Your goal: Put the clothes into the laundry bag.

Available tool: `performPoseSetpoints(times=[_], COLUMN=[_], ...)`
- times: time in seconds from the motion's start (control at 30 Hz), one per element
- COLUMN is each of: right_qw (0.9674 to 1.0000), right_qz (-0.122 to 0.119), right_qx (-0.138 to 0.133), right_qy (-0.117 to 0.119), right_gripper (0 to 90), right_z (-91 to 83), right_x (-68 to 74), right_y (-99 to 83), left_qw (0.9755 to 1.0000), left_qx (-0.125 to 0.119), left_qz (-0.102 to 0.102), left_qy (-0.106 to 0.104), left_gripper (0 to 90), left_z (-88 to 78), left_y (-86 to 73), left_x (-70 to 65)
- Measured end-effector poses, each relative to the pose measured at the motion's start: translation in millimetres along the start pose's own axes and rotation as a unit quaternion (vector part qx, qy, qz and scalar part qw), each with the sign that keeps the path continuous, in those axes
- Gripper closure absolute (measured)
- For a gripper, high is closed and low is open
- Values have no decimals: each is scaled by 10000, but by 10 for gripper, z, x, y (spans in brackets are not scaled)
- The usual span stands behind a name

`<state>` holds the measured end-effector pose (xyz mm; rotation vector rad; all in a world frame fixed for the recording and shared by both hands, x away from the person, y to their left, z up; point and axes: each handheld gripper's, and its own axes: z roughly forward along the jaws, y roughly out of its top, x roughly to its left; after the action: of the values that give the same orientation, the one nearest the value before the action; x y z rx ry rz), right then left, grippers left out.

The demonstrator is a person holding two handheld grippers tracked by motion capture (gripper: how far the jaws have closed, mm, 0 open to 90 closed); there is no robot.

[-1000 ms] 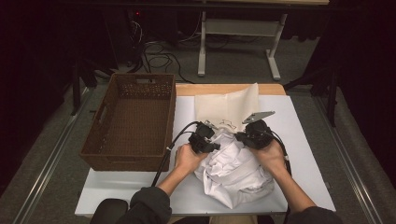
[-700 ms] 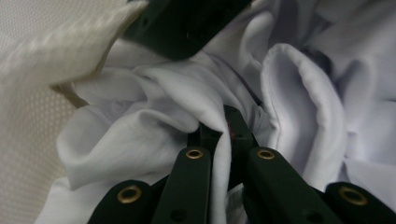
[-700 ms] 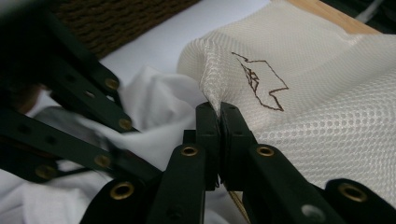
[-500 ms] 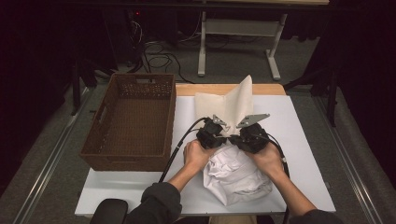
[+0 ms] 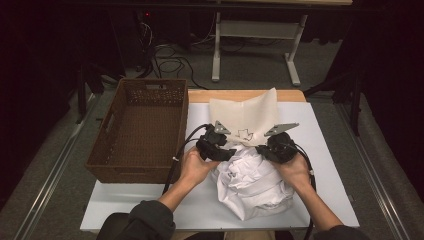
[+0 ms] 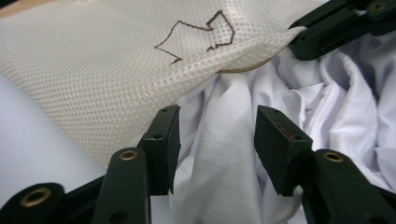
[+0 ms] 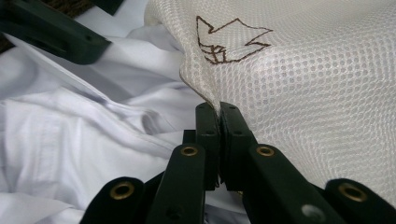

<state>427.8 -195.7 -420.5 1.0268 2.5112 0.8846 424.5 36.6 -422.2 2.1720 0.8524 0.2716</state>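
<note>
Person at white table (image 5: 320, 150), one gripper per hand. Left gripper (image 6: 217, 140): fingers (image 6: 161, 140) apart at about half width; they have just been opening. A fold of the crumpled white cotton garment (image 6: 224, 154) lies btw. them, pads not pressing on it. Edge of the cream mesh laundry bag w/ brown stitched outline motif (image 6: 107, 70) runs just above and beside the left finger, free of it.

Right gripper (image 7: 219, 116): fingers (image 7: 231, 135) closed tight on the bag's rim, mesh (image 7: 317, 93) rising away from the tips w/ the motif just beyond them. White garment (image 7: 93, 135) lies beside and below these fingers, partly under the bag's mouth.

High view: left gripper (image 5: 218, 145) and right gripper (image 5: 274, 146) both at the bag's near edge, bag (image 5: 245, 116) standing up past the fingertips, garment (image 5: 250, 185) heaped btw. the hands on the person's side. Brown woven rectangular wicker basket (image 5: 145, 165) sits well off to the outer side of the left gripper.
</note>
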Motion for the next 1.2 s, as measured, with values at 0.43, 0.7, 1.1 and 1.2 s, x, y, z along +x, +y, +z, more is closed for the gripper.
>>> performPoseSetpoints(times=[0.43, 0.7, 1.1, 1.2], right_qw=[9999, 9999, 9999, 9999], right_qz=[24, 34, 108, 117], right_qx=[84, 97, 48, 89], right_qy=[-62, -34, 39, 73], right_gripper=[886, 886, 886, 886], right_z=[63, 81, 104, 124], right_x=[13, 14, 31, 43], right_y=[-6, -1, -21, -25], left_qw=[9993, 9993, 9995, 9990], left_qx=[240, 286, 155, -18], left_qz=[-36, 9, -212, -343], left_qy=[-279, -233, -153, -298], left_gripper=[460, 442, 382, 364], left_z=[6, -11, 93, 35], left_y=[212, 278, 506, 519], left_x=[-160, -220, -242, -229])
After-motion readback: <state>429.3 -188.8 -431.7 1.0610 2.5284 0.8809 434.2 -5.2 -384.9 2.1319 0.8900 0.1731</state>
